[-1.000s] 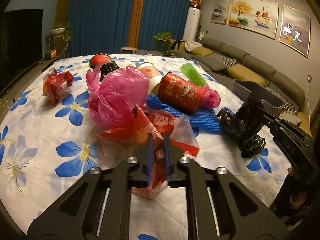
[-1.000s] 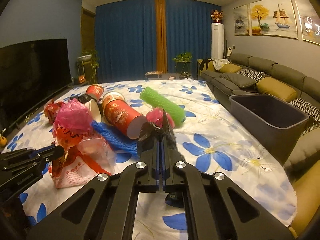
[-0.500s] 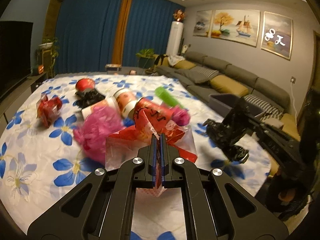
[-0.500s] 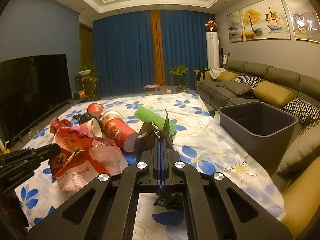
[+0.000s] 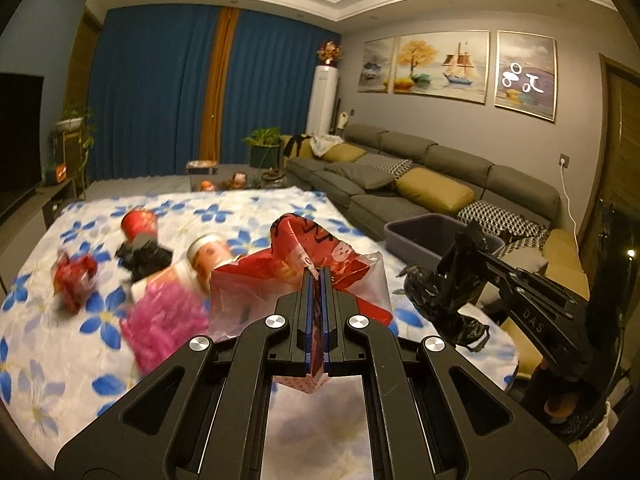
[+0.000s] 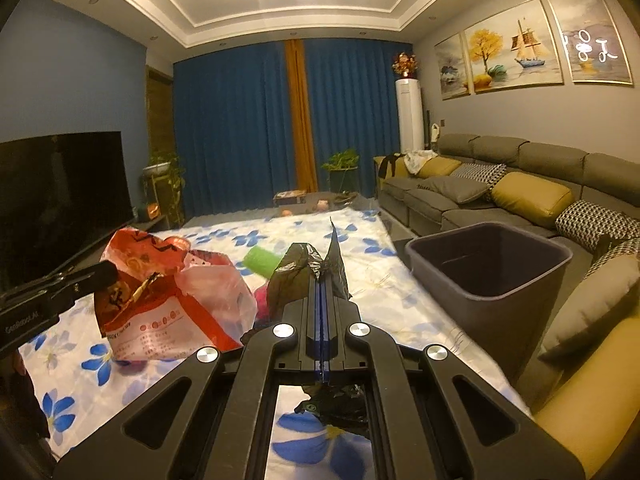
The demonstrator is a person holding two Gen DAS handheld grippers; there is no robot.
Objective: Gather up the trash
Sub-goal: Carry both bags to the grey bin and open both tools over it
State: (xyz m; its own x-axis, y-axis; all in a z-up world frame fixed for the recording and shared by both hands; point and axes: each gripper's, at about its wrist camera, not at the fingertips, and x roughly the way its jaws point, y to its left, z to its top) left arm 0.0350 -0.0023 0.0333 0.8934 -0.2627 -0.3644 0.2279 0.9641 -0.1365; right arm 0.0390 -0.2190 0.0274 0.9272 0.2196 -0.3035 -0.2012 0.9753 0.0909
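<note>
In the left wrist view, we see our left gripper [image 5: 316, 280] with its blue-lined fingers pressed together on a crinkled red and clear plastic snack bag [image 5: 316, 264], which hangs lifted above the flower-print tablecloth [image 5: 48, 360]. The bag is glossy, with a translucent lower half and printed red panels. Below and to the left lie a bunched pink plastic bag [image 5: 160, 320], a crumpled red wrapper [image 5: 74, 280], a cylindrical cup with a white rim [image 5: 208, 252], a black crumpled wad [image 5: 144, 256] and a small red cup [image 5: 138, 222] behind it; all are blurred. On the right, our right gripper [image 5: 460, 256] pinches a shiny, wrinkled black plastic bag [image 5: 440, 292], held in the air near the table's edge. Beyond it stands a grey rectangular plastic bin [image 5: 404, 236], in front of the grey sofa [image 5: 440, 168].

In the right wrist view, the right gripper [image 6: 322, 280] has its jaws closed tight on the black plastic bag [image 6: 292, 272], whose thin film rises in peaks above the fingertips and also trails below them. The grey bin [image 6: 480, 292], smooth-walled and open-topped, stands just beside the table on the right. At left, the left gripper [image 6: 108, 272] holds the snack bag [image 6: 168, 304] aloft. A green foam-net tube [image 6: 260, 260] lies on the cloth [image 6: 400, 312] behind.
</note>
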